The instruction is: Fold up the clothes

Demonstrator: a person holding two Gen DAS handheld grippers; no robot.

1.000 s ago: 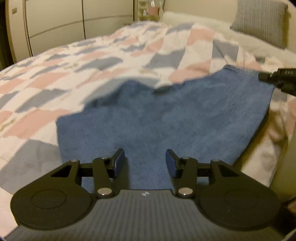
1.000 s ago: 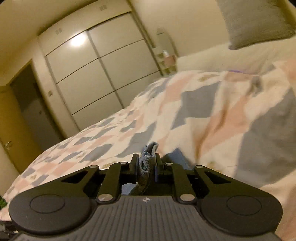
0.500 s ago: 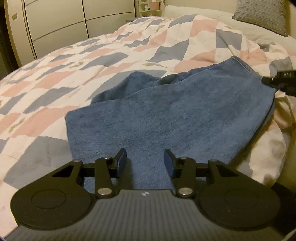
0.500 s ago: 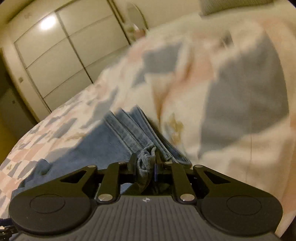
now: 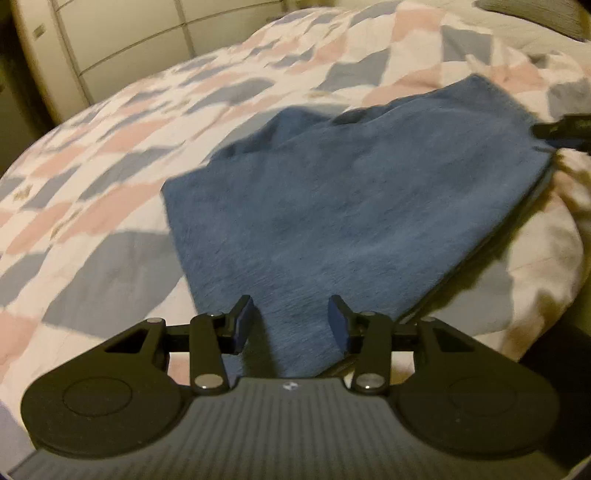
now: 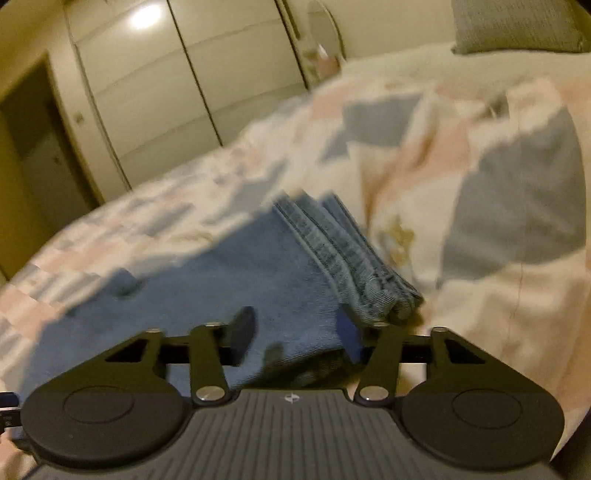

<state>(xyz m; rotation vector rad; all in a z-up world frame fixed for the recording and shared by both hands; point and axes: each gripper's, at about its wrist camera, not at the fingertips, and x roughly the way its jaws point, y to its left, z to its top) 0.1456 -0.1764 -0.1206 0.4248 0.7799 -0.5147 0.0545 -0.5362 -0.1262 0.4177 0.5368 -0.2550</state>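
A folded pair of blue jeans [image 5: 351,206] lies flat on the patterned bedspread [image 5: 122,155]. My left gripper [image 5: 291,325] is open and empty, just above the near edge of the denim. My right gripper [image 6: 295,328] is open and empty too, hovering over the corner where the stacked hems [image 6: 343,243] lie. The jeans also fill the lower left of the right wrist view [image 6: 229,273]. The tip of the right gripper shows at the right edge of the left wrist view [image 5: 565,129], beside the far corner of the jeans.
The bed's quilt has pink, grey and white patches. A grey pillow [image 6: 517,26] lies at the head of the bed. White wardrobe doors [image 6: 177,74] stand beyond the bed, with a dark doorway [image 6: 33,147] to their left.
My right gripper has opened and let go of the jeans' hem corner, which now lies on the bed. The left gripper stayed open and shifted slightly.
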